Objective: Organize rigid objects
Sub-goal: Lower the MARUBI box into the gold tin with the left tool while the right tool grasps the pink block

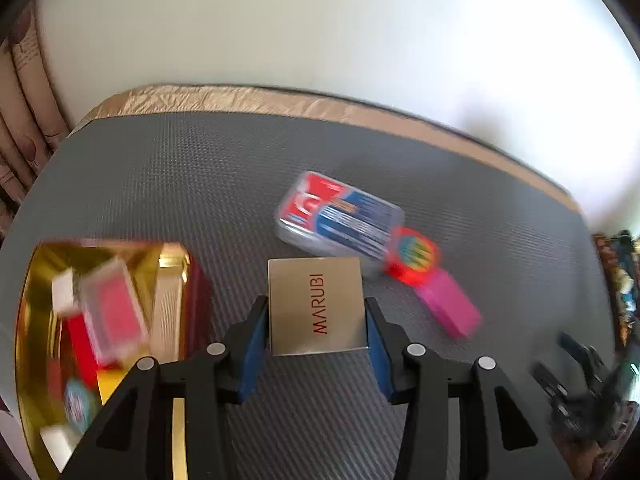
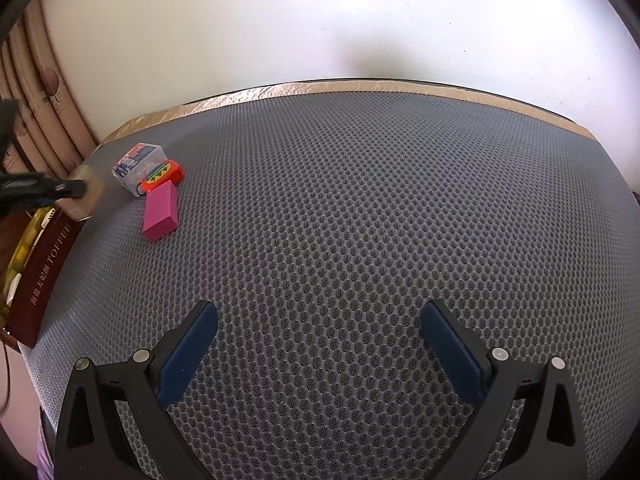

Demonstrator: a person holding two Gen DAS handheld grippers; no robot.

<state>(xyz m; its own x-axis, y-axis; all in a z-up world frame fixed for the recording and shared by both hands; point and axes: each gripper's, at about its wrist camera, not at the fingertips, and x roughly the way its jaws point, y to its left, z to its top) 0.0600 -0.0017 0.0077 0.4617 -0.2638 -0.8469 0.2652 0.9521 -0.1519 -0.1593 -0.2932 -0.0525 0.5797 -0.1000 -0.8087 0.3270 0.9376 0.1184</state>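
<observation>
1. While my left gripper point(image 1: 317, 322) points down at the mat, its blue pads sit against both side edges of the silver MARUBI box point(image 1: 317, 306), so I read this as a grip on the box; the jaws are at a middling width because the box fills them. Taking it across its flat sides should keep it from twisting.
2. Just left of that gripper stands the gold tin point(image 1: 30, 320), its lid off, with a red card case point(image 1: 114, 312) and other small pieces already inside. I judge it to be the collecting place, which is why the box is held so close to its wall.
3. My right gripper point(image 2: 319, 354) hangs over bare grey mesh mat point(image 2: 360, 220) with its jaws wide and nothing between them. It waits well apart from the objects, I think to stay out of the left hand's way.
4. Farther out, three things lie loose on the mat in a touching cluster: the pink block point(image 2: 161, 211), the red round toy point(image 2: 160, 176) and the clear plastic card box point(image 2: 138, 162). They look unsorted as yet.
5. Beyond them run the tan table edging point(image 2: 360, 86) and a white wall point(image 2: 320, 20).
</observation>
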